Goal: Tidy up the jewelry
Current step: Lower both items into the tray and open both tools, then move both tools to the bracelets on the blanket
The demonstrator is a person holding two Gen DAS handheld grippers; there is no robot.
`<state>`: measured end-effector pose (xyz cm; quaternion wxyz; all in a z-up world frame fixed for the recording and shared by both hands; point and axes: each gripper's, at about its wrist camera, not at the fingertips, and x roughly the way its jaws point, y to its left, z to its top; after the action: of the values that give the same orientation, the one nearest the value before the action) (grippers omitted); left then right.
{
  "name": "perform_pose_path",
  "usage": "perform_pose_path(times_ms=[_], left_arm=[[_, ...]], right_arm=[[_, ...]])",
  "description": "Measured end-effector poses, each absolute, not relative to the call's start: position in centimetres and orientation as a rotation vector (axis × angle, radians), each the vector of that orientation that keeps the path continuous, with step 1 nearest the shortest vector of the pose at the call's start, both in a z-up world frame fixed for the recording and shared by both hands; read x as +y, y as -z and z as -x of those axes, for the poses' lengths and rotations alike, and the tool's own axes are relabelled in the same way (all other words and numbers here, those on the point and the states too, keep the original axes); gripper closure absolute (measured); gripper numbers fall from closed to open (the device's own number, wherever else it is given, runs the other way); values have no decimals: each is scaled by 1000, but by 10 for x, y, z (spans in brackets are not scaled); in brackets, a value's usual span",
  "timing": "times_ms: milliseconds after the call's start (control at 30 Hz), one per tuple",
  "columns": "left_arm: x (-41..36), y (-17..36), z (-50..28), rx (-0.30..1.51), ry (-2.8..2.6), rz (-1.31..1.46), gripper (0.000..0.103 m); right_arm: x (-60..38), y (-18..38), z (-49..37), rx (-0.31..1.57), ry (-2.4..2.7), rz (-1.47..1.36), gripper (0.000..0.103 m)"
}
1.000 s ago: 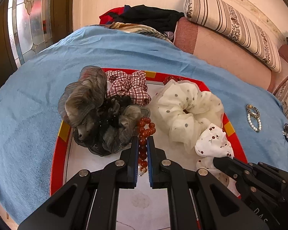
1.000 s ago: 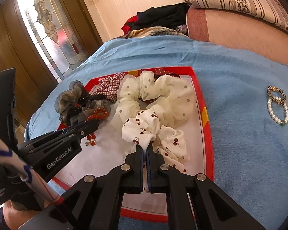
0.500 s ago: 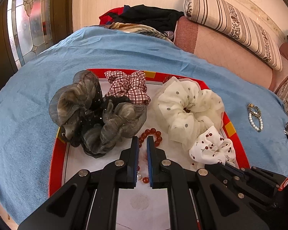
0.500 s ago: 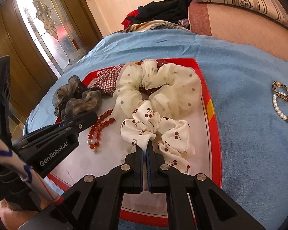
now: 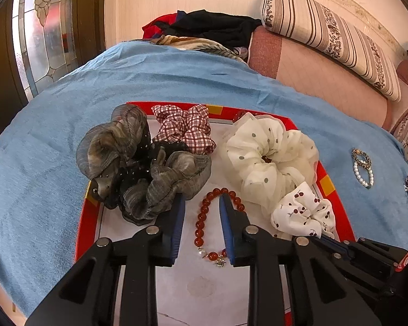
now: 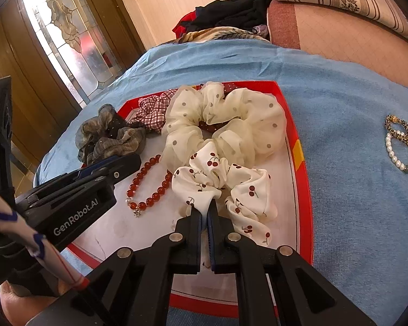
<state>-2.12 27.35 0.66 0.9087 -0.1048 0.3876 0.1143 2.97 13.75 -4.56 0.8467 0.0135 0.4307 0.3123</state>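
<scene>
Now the left gripper (image 5: 201, 203) has just been opening its jaws, and the red bead bracelet (image 5: 204, 225) lies loose between them on the white floor of the red tray (image 5: 88, 217). The right gripper (image 6: 204, 212) is closed on an edge of the cherry scrunchie (image 6: 231, 187), which rests in the same tray beside the bracelet.

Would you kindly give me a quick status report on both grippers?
Left gripper jaws just opening, red bead bracelet lying free on tray. Right gripper shut on cherry scrunchie. Nothing obstructing.
</scene>
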Motion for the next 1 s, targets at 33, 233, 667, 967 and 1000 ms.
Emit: perform_pose_path(times_ms=[33, 233, 667, 967, 1000], left_arm=[[274, -7, 21, 798, -236, 216, 78], [275, -11, 24, 783, -251, 209, 70], [280, -19, 27, 753, -271, 211, 64], [280, -23, 29, 740, -273, 212, 60], [279, -23, 29, 738, -272, 209, 58]], right_arm=[[137, 45, -29, 907, -659, -29, 97], [135, 36, -25, 895, -663, -40, 93], [126, 13, -15, 854, -685, -67, 86], [119, 5, -12, 829, -689, -88, 85], [117, 3, -12, 826, -687, -92, 85]])
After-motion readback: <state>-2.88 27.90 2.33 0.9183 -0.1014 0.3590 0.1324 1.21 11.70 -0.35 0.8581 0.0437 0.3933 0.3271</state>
